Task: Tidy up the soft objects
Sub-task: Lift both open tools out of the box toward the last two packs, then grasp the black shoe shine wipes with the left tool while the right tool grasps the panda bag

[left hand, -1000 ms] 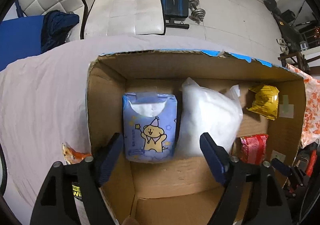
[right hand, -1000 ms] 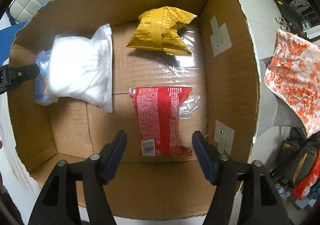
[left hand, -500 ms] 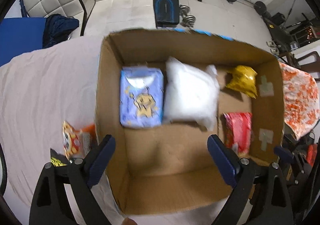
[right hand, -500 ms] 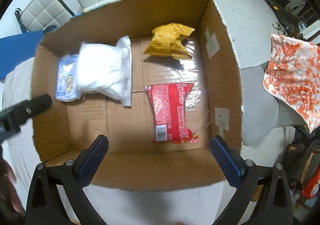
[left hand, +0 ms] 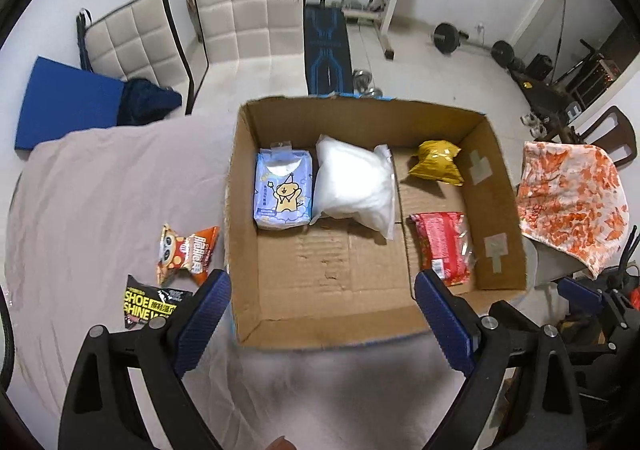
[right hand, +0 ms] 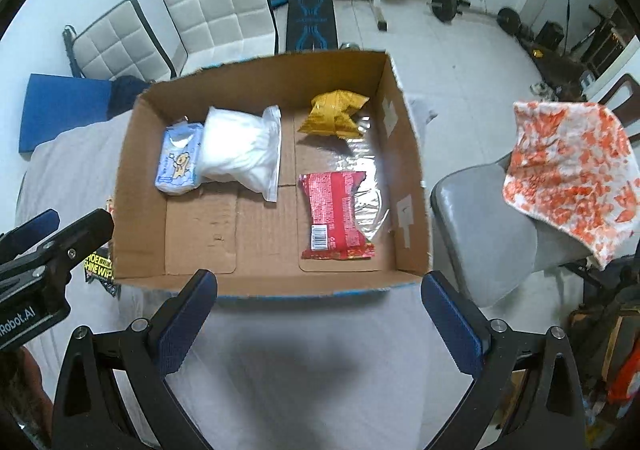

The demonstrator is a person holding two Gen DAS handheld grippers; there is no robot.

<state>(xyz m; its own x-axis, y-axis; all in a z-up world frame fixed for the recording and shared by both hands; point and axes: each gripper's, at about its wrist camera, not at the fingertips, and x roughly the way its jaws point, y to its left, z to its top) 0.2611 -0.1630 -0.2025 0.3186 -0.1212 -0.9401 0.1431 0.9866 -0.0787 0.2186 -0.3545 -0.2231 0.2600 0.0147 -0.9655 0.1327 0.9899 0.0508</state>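
The cardboard box (left hand: pixel 362 282) sits on the sheet-covered tabletop (left hand: pixel 100 201) and already holds the white bag (left hand: pixel 354 185), tissue pack (left hand: pixel 283 189), red packet (left hand: pixel 442 246) and yellow packet (left hand: pixel 436 167). Just left of the box lie an orange snack bag (left hand: pixel 188 254) and a black wipes pack (left hand: pixel 150 304). Left gripper (left hand: pixel 320 326) and right gripper (right hand: pixel 320 324) both have jaws spread wide, holding nothing. I'd grab the orange one mid-body so it doesn't crumple.

Below my claws lies the tabletop (left hand: pixel 100 201) under a pale, wrinkled cloth. Directly on it sits an open cardboard box (left hand: pixel 240 250) — and just beside the box's left wall lie two packets: an orange snack packet (left hand: pixel 186 256) and, nearer me, a black "SHOE SHINE" packet (left hand: pixel 150 306).
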